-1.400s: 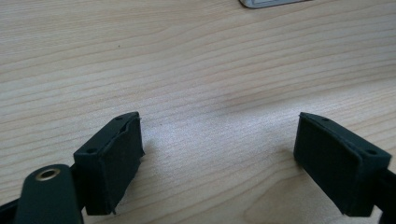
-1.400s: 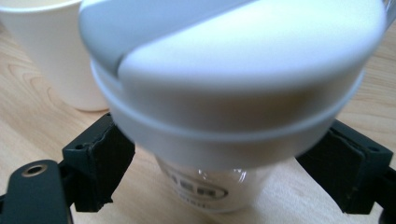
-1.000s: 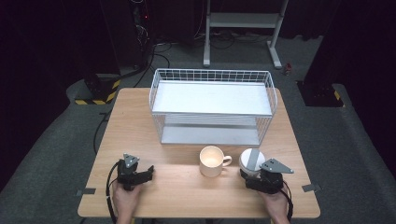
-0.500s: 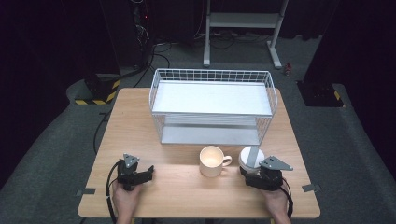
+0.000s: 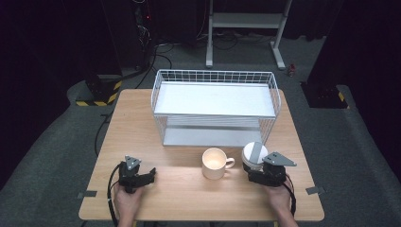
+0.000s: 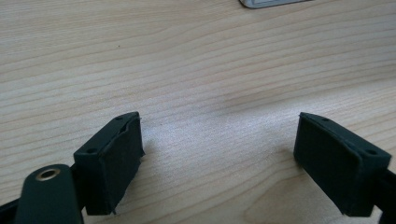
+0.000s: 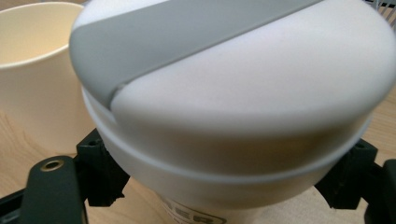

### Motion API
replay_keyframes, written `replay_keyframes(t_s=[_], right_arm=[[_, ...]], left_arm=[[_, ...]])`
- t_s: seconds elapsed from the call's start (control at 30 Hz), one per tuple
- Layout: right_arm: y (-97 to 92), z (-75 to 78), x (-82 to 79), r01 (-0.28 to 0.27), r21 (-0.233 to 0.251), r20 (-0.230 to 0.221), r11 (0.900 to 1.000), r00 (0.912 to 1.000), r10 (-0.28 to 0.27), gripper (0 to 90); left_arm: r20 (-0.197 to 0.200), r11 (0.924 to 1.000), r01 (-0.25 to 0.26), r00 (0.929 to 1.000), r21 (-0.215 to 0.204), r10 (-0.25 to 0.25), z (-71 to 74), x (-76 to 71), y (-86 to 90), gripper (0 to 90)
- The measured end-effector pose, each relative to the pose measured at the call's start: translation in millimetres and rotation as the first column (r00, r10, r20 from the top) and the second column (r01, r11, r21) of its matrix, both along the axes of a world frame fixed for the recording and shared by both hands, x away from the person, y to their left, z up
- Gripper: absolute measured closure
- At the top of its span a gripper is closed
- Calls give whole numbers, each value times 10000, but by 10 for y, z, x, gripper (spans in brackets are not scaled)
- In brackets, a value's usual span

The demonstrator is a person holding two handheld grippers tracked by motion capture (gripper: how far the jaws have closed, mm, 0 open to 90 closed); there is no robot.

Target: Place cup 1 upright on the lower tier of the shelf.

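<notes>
A white cup with a domed white lid and a grey strip (image 5: 254,152) (image 7: 243,93) stands near the table's front right. My right gripper (image 5: 255,166) (image 7: 224,186) is shut on it, one black jaw on each side under the lid's rim. Just to its left is a cream mug (image 5: 213,163) (image 7: 37,79), upright, with its handle toward the cup. At the front left my left gripper (image 5: 147,175) (image 6: 219,158) lies low on the wood, open, with bare table between its pads (image 6: 116,163).
A white wire basket rack (image 5: 156,94) with a white shelf takes up the back half of the wooden table (image 5: 132,127). Its grey base corner (image 6: 271,3) lies ahead of the left gripper. Dark floor, cables and a metal stand lie beyond.
</notes>
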State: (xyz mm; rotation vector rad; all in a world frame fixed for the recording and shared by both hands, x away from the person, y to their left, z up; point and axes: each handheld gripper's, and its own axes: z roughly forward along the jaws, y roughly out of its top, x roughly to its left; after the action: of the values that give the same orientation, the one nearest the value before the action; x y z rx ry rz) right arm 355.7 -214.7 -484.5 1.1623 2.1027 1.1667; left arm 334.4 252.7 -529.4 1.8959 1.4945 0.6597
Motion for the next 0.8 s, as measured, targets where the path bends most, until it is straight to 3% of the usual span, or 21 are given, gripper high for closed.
replay_keyframes(t_s=[0.8], right_arm=[[132,96,471,323,407,-9,9986,9995,-323,187]], left_arm=[[-10,10000,21,10000,10,-21,2,0,4,162]])
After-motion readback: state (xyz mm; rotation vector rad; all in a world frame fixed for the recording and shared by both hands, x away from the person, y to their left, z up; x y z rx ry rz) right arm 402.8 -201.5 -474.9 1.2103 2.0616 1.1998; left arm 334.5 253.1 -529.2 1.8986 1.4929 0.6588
